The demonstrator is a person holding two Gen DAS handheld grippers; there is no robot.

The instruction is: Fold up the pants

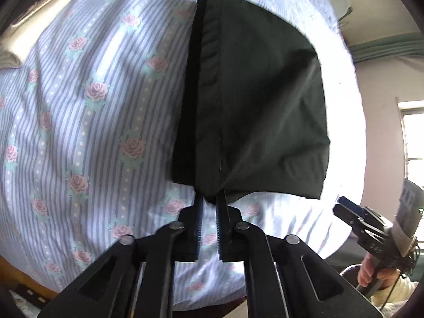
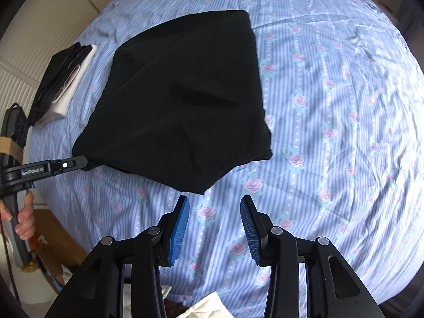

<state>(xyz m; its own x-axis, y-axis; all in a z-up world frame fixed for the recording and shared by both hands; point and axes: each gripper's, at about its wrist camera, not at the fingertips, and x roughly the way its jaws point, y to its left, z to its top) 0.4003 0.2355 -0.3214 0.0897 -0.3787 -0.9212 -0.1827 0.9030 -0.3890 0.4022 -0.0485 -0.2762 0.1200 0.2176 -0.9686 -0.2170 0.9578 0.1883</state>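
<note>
The black pants [image 2: 185, 100] lie folded into a broad pad on the flowered, blue-striped bed sheet [image 2: 331, 106]. My left gripper [image 1: 210, 198] is shut on the near corner of the pants [image 1: 259, 106], dark cloth bunched between its tips. In the right wrist view this left gripper [image 2: 86, 163] reaches in from the left edge and holds that corner slightly raised. My right gripper [image 2: 214, 212] stands open above the sheet, just short of the pants' nearest corner, with nothing between its blue pads [image 2: 180, 228]. It also shows in the left wrist view as the right gripper [image 1: 344, 209].
A stack of folded dark and white clothes [image 2: 61, 79] sits at the bed's far left edge. A person's hand [image 2: 25, 220] grips the left handle beside the bed. White cloth [image 2: 209, 304] lies below the near edge. A window [image 1: 413, 132] glares at the right.
</note>
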